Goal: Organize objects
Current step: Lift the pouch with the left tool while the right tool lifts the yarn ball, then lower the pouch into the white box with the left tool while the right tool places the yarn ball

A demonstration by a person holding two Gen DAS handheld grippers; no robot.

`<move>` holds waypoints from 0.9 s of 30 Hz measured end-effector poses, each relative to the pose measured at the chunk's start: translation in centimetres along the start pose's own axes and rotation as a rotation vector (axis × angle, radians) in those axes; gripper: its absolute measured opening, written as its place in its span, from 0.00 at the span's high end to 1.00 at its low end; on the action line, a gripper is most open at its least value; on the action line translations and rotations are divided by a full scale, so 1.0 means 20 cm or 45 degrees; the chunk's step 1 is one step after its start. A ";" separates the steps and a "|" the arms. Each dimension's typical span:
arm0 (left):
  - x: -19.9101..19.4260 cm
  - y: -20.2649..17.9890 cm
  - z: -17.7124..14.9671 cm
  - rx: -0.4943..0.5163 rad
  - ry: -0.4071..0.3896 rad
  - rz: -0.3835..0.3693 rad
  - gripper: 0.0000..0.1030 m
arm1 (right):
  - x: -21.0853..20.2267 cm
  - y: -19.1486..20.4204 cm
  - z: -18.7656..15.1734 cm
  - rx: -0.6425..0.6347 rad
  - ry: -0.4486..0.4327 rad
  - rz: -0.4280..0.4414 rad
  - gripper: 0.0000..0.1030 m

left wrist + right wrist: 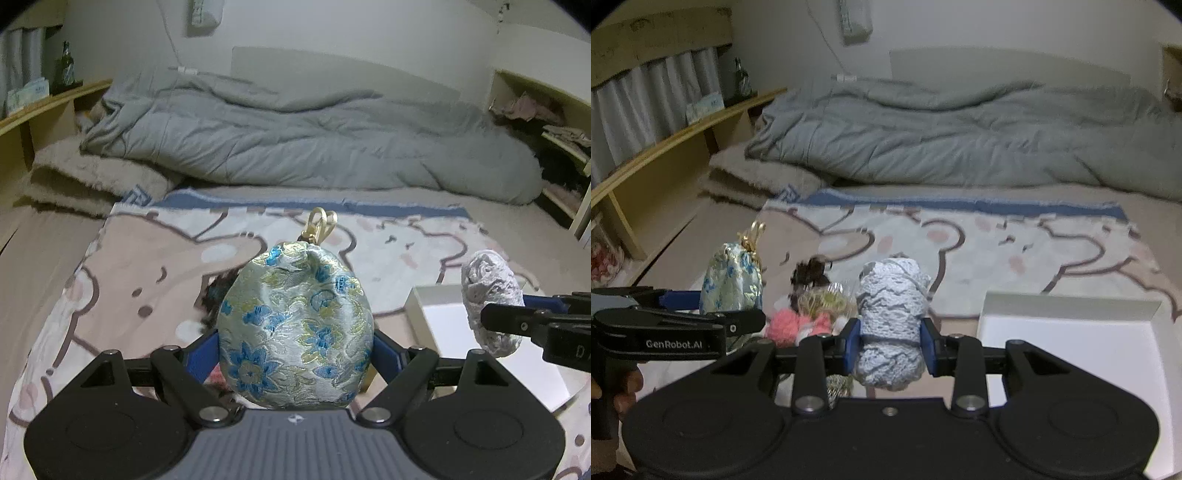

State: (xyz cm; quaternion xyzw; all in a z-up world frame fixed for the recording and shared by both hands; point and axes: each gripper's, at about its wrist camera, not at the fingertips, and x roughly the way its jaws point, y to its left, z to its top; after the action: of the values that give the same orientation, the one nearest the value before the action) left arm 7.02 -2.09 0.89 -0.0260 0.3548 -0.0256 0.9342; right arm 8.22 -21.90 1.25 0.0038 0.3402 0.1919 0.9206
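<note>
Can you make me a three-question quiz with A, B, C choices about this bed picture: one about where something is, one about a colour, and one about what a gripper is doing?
1. Where is the white box?
A. on the cartoon blanket, to the right of the grippers
B. on the wooden shelf
C. under the grey duvet

2. What colour are the flowers on the silky pouch?
A. red
B. blue
C. black

3. What is the right gripper doing?
A. standing open and empty
B. shut on the lace roll
C. shut on a bottle

Answers:
1 A, the box sits on the blanket at the right in both wrist views.
2 B, blue flowers show on pale shiny cloth.
3 B, its blue pads press the roll from both sides, while the left gripper holds the pouch.
</note>
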 end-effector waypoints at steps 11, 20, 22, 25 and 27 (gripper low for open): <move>0.05 -0.18 0.21 -0.031 -0.077 -0.099 0.18 | -0.08 -0.23 0.21 0.091 -0.115 -0.146 0.65; 0.18 -0.49 0.40 0.083 -0.100 -0.236 0.18 | 0.00 -0.46 0.23 0.131 -0.122 -0.259 0.65; 0.26 -0.56 0.40 0.095 -0.068 -0.289 0.18 | 0.03 -0.53 0.23 0.153 -0.102 -0.272 0.65; 0.39 -0.65 0.38 0.119 0.007 -0.362 0.18 | 0.09 -0.62 0.20 0.169 -0.062 -0.298 0.65; 0.49 -0.70 0.34 0.137 0.067 -0.396 0.18 | 0.14 -0.67 0.18 0.174 -0.023 -0.310 0.66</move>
State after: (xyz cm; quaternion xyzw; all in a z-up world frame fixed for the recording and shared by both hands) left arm 18.44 -16.52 0.41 -0.0300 0.3690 -0.1894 0.9094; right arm 17.16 -32.85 0.39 0.0269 0.3423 0.0549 0.9376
